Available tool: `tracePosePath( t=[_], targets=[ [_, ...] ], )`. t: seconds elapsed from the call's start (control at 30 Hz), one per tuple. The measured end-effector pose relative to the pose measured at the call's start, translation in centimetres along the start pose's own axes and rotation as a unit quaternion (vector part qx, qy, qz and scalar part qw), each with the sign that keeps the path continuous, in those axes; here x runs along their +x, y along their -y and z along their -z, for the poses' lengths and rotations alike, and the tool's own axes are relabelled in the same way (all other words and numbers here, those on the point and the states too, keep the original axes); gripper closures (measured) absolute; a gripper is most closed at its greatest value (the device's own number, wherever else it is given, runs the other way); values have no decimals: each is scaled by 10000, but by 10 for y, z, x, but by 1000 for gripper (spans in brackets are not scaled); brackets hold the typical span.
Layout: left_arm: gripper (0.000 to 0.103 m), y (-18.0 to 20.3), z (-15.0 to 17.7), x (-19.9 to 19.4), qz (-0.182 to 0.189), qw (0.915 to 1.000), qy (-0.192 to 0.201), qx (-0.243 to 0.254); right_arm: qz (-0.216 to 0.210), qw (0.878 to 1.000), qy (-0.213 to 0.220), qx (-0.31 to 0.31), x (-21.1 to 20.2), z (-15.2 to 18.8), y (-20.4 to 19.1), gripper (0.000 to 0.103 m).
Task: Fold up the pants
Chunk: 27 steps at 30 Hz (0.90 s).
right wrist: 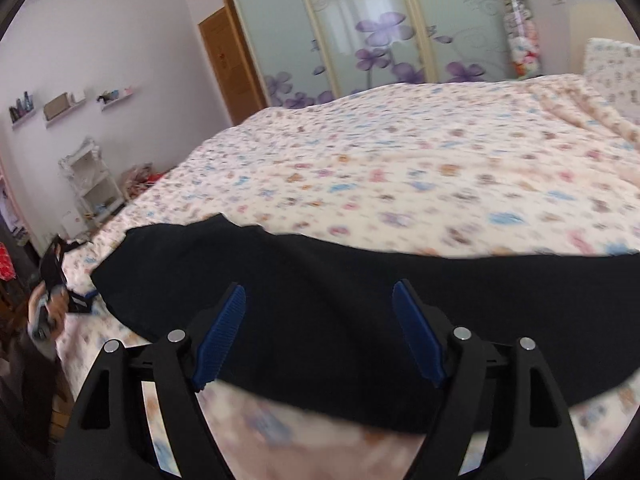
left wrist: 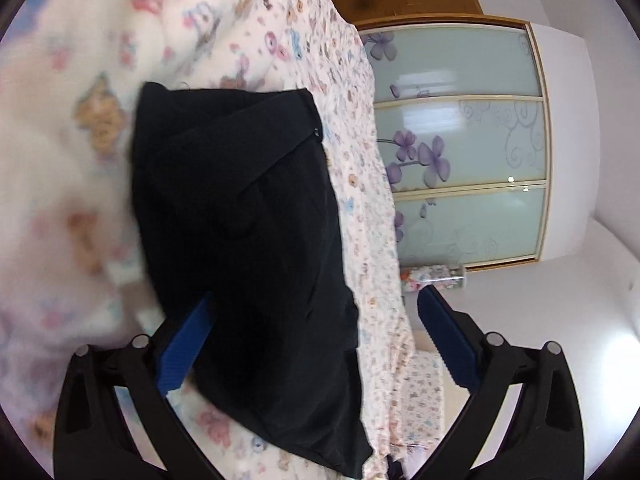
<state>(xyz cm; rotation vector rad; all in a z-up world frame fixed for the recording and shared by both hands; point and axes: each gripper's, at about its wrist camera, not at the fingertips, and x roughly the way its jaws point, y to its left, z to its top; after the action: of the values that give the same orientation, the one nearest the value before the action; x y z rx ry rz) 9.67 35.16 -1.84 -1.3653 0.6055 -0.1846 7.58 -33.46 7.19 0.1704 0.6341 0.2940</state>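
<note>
The black pants [left wrist: 248,216] lie folded into a thick dark bundle on the flower-print bed sheet [left wrist: 80,120], close to the bed's edge. My left gripper [left wrist: 316,294] is open and wide, its blue pads [left wrist: 448,340] on either side of the bundle's near end, and neither presses on the cloth. In the right wrist view the pants [right wrist: 320,264] stretch as a dark band across the near part of the bed. My right gripper [right wrist: 319,287] hangs open just over them with nothing pinched. The left gripper [right wrist: 80,298] shows small at the pants' far left end, held by a hand [right wrist: 46,312].
The bed sheet [right wrist: 400,152] stretches far beyond the pants. A wardrobe with frosted glass doors and purple flowers [right wrist: 372,40] stands behind the bed, beside a wooden door [right wrist: 228,64]. A white rack [right wrist: 90,180] and wall shelves [right wrist: 60,104] are at the left. A pillow [right wrist: 612,72] lies at the right.
</note>
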Motion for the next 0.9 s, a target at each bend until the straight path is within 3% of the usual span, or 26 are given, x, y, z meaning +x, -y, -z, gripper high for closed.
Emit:
tracePosePath(
  t=[0.07,0.17,0.23,0.3,0.4,0.47,0.5,0.57,0.6,0.7,0.8,0.87,0.9],
  targets=[
    [11,1,-1,2,163,9998,62,-16,174,9998,2,-18,-13,11,8,21],
    [31,-3,-7,3,55,9996,278,-65,251,9995,-68,166,-22,26,24,21],
    [69,-9,-14,1,-84,9990,404,-162,237,9992,-92,309,-24,34,32,21],
    [93,-11,-18,0,-506,9971,556,-83,164,9990,-132,407,-23,41,34,21],
    [97,4,-21,1,-1044,9909,698,480,78,9991,-124,389,-26,52,31,21],
    [97,23,-16,0,-1327,9822,825,1040,149,9992,-117,357,-29,58,30,21],
    [97,38,-9,1,-1647,9698,953,1528,169,9991,-119,375,-31,60,31,21],
    [97,48,-2,6,-2262,9474,1071,1995,212,9986,-111,476,-35,64,37,21],
    [97,45,0,10,-2520,9395,1076,2057,237,9983,-92,518,-38,66,41,21],
    [92,13,0,22,-2989,9332,951,1752,371,9966,21,732,-48,69,55,21],
    [86,17,13,18,-3047,9222,1177,2070,612,9914,154,1142,-61,69,77,19],
    [76,25,23,1,-3118,9167,1432,2048,756,9843,283,1569,-72,64,99,13],
    [65,29,28,-8,-3138,9118,1647,2075,749,9800,381,1804,-76,59,111,13]
  ],
)
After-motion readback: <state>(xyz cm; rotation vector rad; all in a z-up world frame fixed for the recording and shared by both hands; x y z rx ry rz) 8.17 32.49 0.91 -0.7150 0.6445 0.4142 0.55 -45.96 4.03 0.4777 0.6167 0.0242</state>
